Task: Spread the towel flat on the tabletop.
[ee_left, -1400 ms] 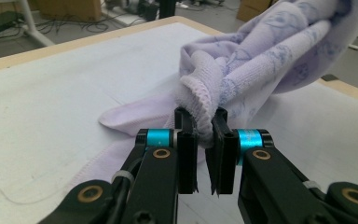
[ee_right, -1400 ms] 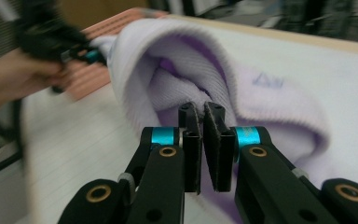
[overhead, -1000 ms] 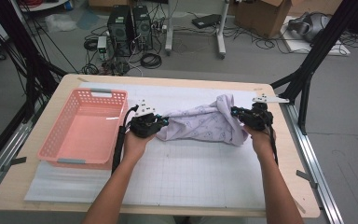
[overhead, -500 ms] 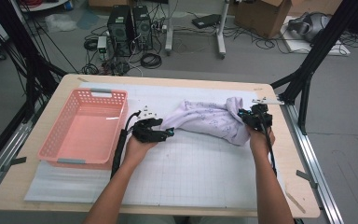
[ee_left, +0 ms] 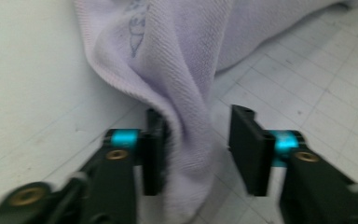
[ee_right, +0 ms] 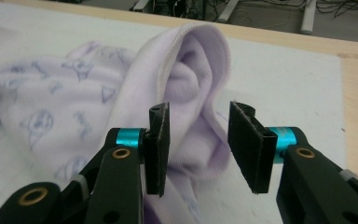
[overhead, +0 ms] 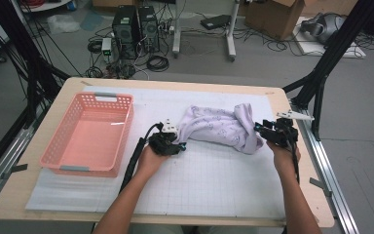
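Purple cloth (ee_left: 186, 93) runs off top edge of left gripper view, blurry close to jaws. Cloth fold hides inner face of one left gripper (ee_left: 196, 154) jaw. Prints on cloth too blurry to tell.

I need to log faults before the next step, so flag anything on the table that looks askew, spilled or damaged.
Nothing is spilled or damaged. The lilac garment lies bunched and crumpled on the white mat, not flat. The pink basket sits upright and empty. Both the left gripper and right gripper are open around folds of fabric.
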Motion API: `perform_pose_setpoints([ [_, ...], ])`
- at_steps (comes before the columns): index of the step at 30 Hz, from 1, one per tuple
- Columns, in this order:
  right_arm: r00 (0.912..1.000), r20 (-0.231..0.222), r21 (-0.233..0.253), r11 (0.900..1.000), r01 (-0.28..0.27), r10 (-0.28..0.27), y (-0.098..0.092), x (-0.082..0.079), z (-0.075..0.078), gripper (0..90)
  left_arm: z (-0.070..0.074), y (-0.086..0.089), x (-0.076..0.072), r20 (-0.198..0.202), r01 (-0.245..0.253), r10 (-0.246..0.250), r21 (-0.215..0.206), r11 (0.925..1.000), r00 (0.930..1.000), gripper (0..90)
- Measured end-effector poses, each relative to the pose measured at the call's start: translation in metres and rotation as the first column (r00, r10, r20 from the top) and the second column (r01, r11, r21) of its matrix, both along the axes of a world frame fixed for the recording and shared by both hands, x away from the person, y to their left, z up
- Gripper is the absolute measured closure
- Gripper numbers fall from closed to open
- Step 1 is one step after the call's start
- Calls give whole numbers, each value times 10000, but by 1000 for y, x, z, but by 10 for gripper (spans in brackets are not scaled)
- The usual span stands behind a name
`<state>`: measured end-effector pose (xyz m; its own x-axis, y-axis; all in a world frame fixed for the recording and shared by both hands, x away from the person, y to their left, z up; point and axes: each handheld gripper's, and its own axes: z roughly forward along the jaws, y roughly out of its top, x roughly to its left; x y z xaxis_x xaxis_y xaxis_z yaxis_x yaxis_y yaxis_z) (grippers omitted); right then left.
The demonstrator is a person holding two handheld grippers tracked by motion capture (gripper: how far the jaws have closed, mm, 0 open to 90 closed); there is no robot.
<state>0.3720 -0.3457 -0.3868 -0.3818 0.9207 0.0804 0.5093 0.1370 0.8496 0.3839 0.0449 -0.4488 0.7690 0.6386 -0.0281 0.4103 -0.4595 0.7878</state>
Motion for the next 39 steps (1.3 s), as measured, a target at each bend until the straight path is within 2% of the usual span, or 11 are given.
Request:
perform_pose_setpoints([
  [1,10000,70,58,10000,-30,30,-3,-4,-1,602,1,0,-1,34,221,-221,12,9998,9998,772],
  [3,9997,154,32,9998,-189,189,-9,-14,-4,622,4,0,-4,66,415,-414,-85,9991,9991,828],
  [7,9986,124,-238,9984,-515,518,-13,-33,-13,628,12,3,-12,134,706,-700,-533,9961,9975,837],
  [8,9983,123,-231,9982,-559,562,-14,-38,-16,629,12,4,-16,157,784,-773,-855,9932,9969,837],
  [13,9973,212,201,9973,-712,708,-24,-61,-25,638,10,12,-40,353,1195,-1154,-1561,9805,9927,838],
  [19,9933,-59,369,9927,-1147,1150,-32,-69,-32,622,14,20,-55,451,1435,-1375,-1839,9724,9895,839],
  [24,9907,52,315,9902,-1361,1360,-31,-78,-32,654,17,22,-62,546,1560,-1476,-2177,9635,9875,840],
  [29,9726,-339,-228,9727,-2309,2301,-3,-74,-46,666,20,23,-65,632,1556,-1446,-2370,9590,9875,840],
  [31,9716,-443,-545,9706,-2345,2323,9,-68,-50,631,21,24,-65,664,1499,-1376,-2483,9570,9883,840],
  [36,9912,-461,-1642,9778,-1301,1242,33,-50,-55,611,23,28,-64,692,1345,-1200,-2743,9522,9904,841],
  [39,9962,-503,-1912,9783,-794,711,38,-39,-58,749,25,31,-64,739,1229,-1058,-2887,9495,9916,842],
])
